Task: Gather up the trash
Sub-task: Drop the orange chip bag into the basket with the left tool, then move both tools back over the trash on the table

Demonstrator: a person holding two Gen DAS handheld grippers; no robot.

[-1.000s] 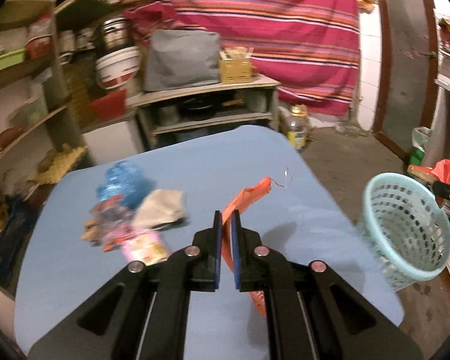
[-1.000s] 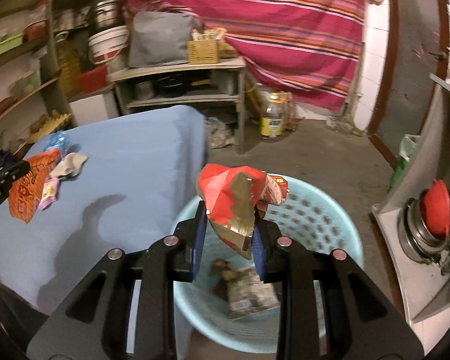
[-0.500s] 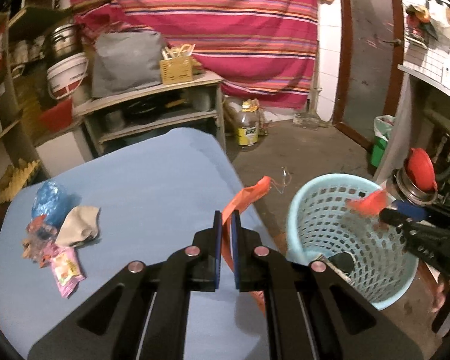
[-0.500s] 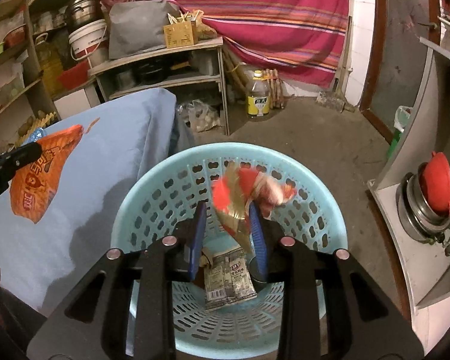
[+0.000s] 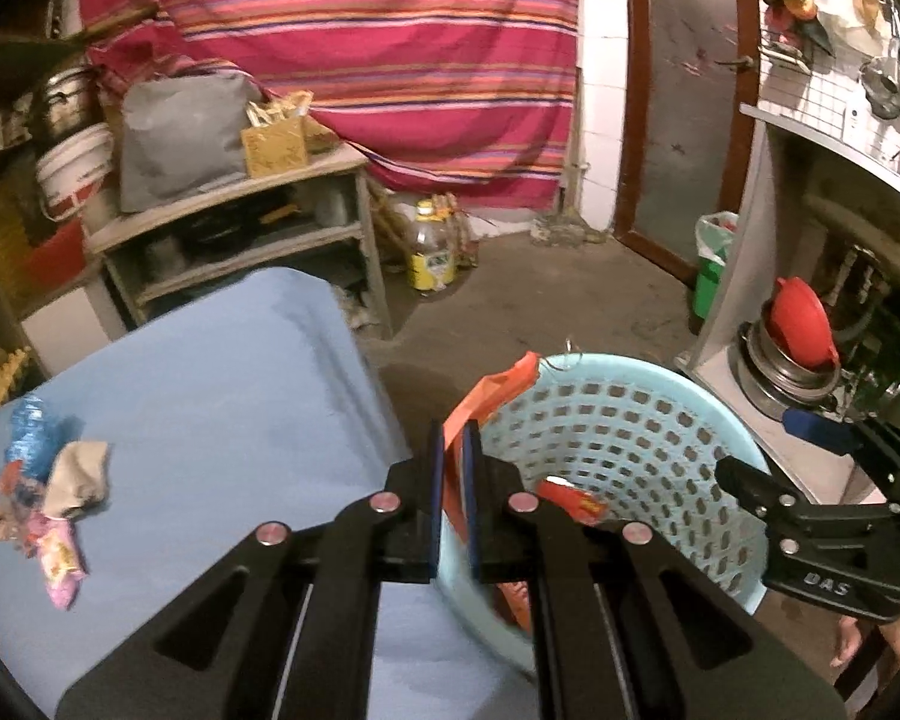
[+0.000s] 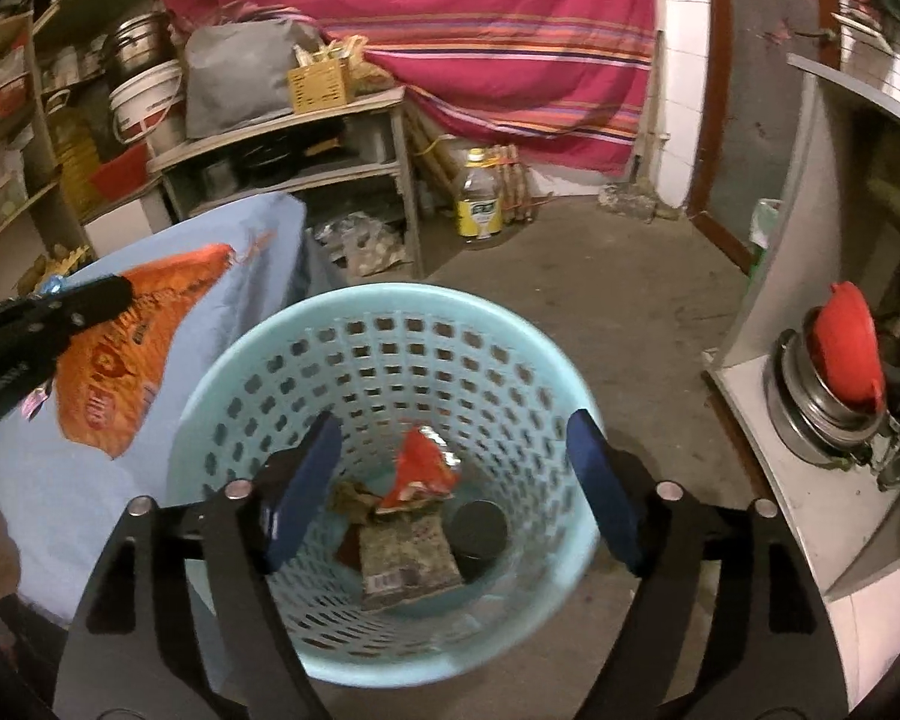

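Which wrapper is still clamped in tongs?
The orange wrapper, pinched in the left tongs. The red one lies loose in the basket.

Blue-covered table (image 5: 222,396), crumpled wrappers (image 5: 48,492) piled near its left edge, basket (image 6: 384,324) on floor (image 6: 600,300)

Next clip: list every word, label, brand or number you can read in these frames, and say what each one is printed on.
"DAS": raised letters on the black body of the right gripper, left wrist view.
Orange wrapper, held in the left gripper: large print, too blurred to read.
Yellow label on the oil bottle: too small.
Flat packet in the basket: barcode and print unreadable.
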